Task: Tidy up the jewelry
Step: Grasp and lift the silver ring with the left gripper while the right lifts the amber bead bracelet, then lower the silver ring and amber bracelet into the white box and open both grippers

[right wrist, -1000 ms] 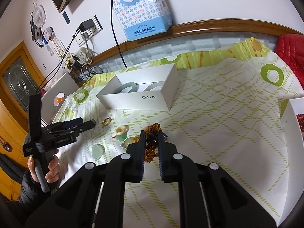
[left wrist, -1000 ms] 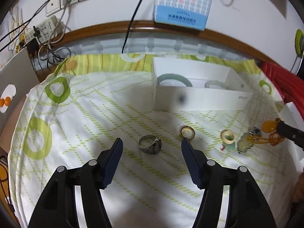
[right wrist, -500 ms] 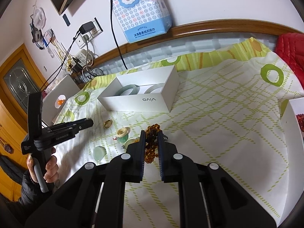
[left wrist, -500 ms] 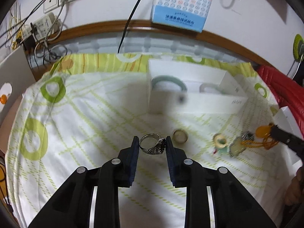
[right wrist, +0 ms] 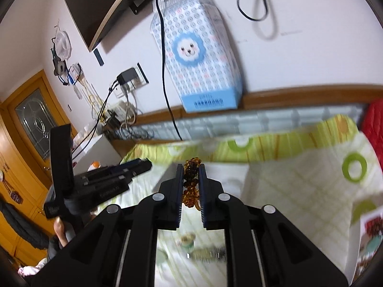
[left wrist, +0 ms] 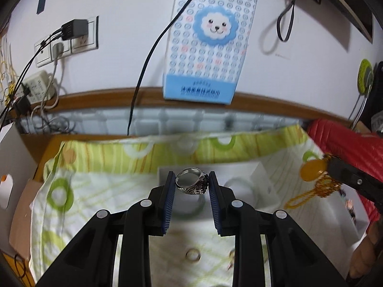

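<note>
My left gripper (left wrist: 190, 179) is shut on an ornate silver ring (left wrist: 191, 184) and holds it up above the white open box (left wrist: 263, 174), where a pale green bangle (left wrist: 239, 183) lies. My right gripper (right wrist: 190, 169) is shut on an amber bead bracelet (right wrist: 190, 181) lifted off the cloth; it also shows in the left wrist view (left wrist: 323, 186) with a yellow pendant (left wrist: 311, 171) hanging by it. A gold ring (left wrist: 192, 254) lies on the cloth below. The left gripper (right wrist: 141, 166) shows at the left of the right wrist view.
A green-and-white patterned cloth (left wrist: 95, 191) covers the table. A blue lion-print tissue pack (left wrist: 210, 40) leans on the wall behind. Sockets and cables (left wrist: 59, 40) are at the back left. A red quilted item (left wrist: 340, 138) lies at right. A second white box (right wrist: 368, 234) is at the right edge.
Both grippers have risen and tilted up off the cloth, the left carrying the silver ring it closed on, the right carrying the amber bracelet toward the white box.
</note>
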Demonstrator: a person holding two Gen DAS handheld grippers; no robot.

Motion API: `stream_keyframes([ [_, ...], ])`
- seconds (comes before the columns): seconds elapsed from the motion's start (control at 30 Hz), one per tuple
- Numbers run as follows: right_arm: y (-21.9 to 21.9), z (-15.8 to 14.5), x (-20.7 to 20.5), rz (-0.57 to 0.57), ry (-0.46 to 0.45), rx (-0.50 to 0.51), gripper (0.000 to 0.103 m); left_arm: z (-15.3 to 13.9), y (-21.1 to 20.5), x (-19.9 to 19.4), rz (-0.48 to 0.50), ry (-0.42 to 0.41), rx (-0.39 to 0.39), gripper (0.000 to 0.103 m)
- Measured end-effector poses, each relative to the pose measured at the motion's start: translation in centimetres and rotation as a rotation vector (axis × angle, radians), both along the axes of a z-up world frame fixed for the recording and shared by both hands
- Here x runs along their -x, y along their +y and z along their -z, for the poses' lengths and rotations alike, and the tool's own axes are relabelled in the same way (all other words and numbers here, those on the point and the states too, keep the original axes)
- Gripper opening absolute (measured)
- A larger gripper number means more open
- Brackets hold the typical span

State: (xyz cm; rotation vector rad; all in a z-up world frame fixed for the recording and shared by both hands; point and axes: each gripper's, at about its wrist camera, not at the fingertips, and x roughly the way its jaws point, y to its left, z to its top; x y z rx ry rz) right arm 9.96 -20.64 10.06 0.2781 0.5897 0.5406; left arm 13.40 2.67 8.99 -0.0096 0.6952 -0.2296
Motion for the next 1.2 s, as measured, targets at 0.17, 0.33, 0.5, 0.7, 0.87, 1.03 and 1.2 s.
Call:
stream_keyframes([
  [0.17,1.9,0.7,-3.4,0.018,0.013,0.013,0.011,0.2,-0.6,-2.4,-0.018,-0.008,0.012,0.028],
  [0.33,2.7,3.6,-5.5,0.02,0.066,0.03,0.011,3.1,-0.3,-4.4,-0.02,0.051,0.022,0.028],
  [0.5,2.5,6.0,-7.0,0.024,0.126,0.044,0.011,5.7,0.5,-5.9,-0.026,0.126,0.025,0.028],
  [0.7,2.9,7.8,-8.1,0.025,0.17,0.079,0.011,6.8,0.0,-6.4,-0.021,0.153,-0.023,0.028],
  [0.87,2.6,8.9,-8.8,0.04,0.221,0.071,0.032,7.7,0.1,-7.0,-0.022,0.198,-0.015,0.031],
  [1.03,1.9,8.3,-8.3,0.049,0.2,0.052,0.032,6.9,0.3,-6.4,-0.038,0.16,-0.011,0.047],
  [1.2,1.5,7.8,-7.7,0.054,0.186,0.04,0.032,5.9,1.2,-5.9,-0.052,0.137,0.027,0.052],
])
